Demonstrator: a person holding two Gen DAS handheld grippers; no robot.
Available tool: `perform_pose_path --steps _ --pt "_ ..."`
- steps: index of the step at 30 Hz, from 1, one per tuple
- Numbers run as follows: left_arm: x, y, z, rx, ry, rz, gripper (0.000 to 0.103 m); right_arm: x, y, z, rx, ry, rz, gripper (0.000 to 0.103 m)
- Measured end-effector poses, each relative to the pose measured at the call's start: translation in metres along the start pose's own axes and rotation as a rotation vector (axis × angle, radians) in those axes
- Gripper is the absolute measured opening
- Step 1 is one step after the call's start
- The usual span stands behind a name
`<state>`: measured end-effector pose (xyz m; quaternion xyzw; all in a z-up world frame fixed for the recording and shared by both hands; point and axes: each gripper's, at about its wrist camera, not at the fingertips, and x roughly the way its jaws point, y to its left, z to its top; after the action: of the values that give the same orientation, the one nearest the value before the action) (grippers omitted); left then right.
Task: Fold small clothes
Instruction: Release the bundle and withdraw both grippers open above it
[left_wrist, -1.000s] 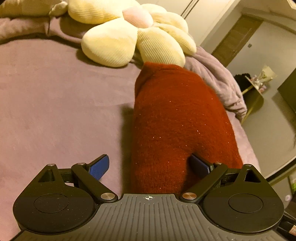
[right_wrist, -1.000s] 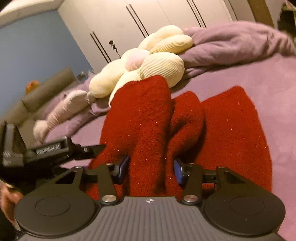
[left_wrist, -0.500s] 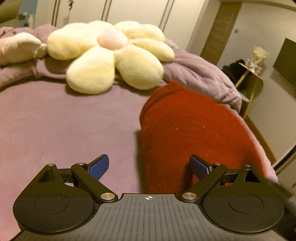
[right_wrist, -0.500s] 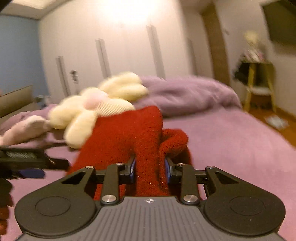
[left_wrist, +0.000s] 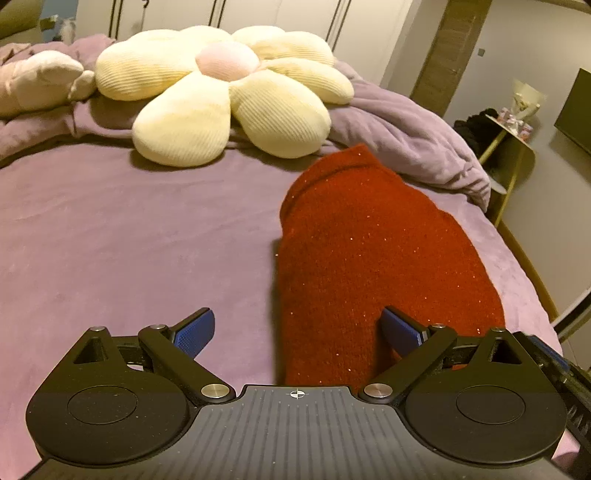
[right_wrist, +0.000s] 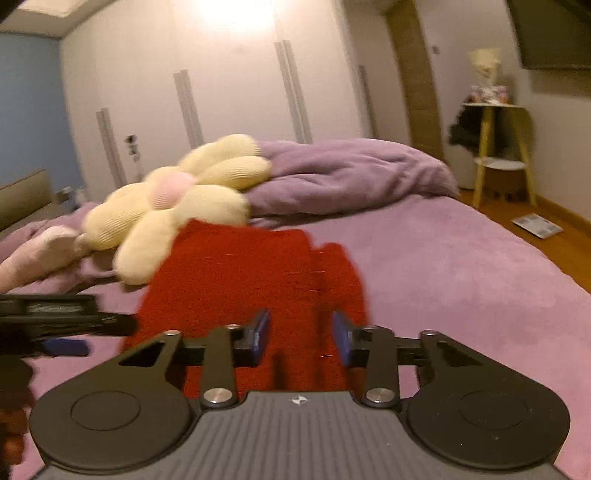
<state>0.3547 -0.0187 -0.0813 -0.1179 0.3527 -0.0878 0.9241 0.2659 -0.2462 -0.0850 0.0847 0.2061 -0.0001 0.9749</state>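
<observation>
From the left wrist view, we see our left gripper (left_wrist: 297, 330) with its jaws spread wide and nothing in them. The fuzzy dark red knitted garment (left_wrist: 373, 251) lies on the soft purple bed cover (left_wrist: 129, 240), running from about 6 o'clock up toward 1 o'clock. One blue pad (left_wrist: 400, 330) sits over the red knit at 5 o'clock, but we cannot tell if it touches. The other pad is out over bare bed. The big cream flower-shaped cushion (left_wrist: 221, 96) rests at 12 o'clock, just past the garment's far end.

From the right wrist view, the picture is a bit blurry. Our right gripper (right_wrist: 299, 338) has its jaws fairly close together and they are opening a little. A bunched fold of the red knit stands between them, and we think the pads are pressing on it. The left gripper shows at 9 o'clock, beside the garment's edge. The crumpled purple blanket (right_wrist: 343, 173) lies at 1 o'clock.

To do this fold well, we think we should lay the held part flat onto the rest and line up the edges. Let go only when it is resting. The knit looks thick and springy, so it may pop open. We could press it smooth with the empty left gripper.
</observation>
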Motion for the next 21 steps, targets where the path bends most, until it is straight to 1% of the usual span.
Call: perform_pose_path --steps 1,2,4,6,8,9,10,11,13,15,18,20,21 --pt "0.000 0.001 0.000 -0.001 0.002 -0.001 0.100 0.002 0.009 0.001 -0.040 -0.002 0.026 0.027" --pt "0.000 0.001 0.000 -0.001 0.004 -0.002 0.100 0.005 0.017 0.002 -0.076 -0.004 0.033 0.025" --pt "-0.001 0.000 0.000 0.002 0.006 -0.002 0.100 0.013 0.032 0.008 -0.123 -0.015 0.048 0.024" --pt "-0.001 -0.002 -0.001 0.010 0.005 0.000 0.100 0.027 0.043 0.016 -0.143 -0.004 0.062 0.022" --pt "-0.001 -0.003 -0.002 0.019 0.002 0.002 0.100 0.044 0.052 0.016 -0.200 0.019 0.038 0.017" --pt "0.000 -0.003 -0.002 0.026 0.005 -0.003 0.100 0.053 0.052 0.013 -0.214 0.055 0.019 0.016" --pt "0.001 -0.003 -0.002 0.031 0.018 -0.015 0.100 0.071 0.051 0.008 -0.229 0.117 -0.030 0.013" --pt "0.002 -0.003 -0.002 0.032 0.030 -0.032 0.100 0.081 0.045 0.000 -0.240 0.135 -0.061 0.012" --pt "-0.001 -0.003 -0.002 0.029 0.020 -0.051 0.100 0.088 0.033 -0.007 -0.215 0.121 -0.095 0.012" --pt "-0.003 -0.004 0.003 0.044 -0.002 -0.031 0.100 0.088 0.026 -0.003 -0.184 0.133 -0.106 0.012" --pt "0.003 0.000 0.014 0.015 -0.019 -0.040 0.100 0.084 0.025 0.014 -0.159 0.158 -0.048 0.013" --pt "0.012 0.001 0.022 -0.028 -0.016 -0.036 0.100 0.077 0.026 0.032 -0.101 0.144 0.004 0.013" --pt "0.016 0.000 0.027 -0.042 -0.018 -0.033 0.100 0.075 0.029 0.038 -0.094 0.128 0.013 0.014"
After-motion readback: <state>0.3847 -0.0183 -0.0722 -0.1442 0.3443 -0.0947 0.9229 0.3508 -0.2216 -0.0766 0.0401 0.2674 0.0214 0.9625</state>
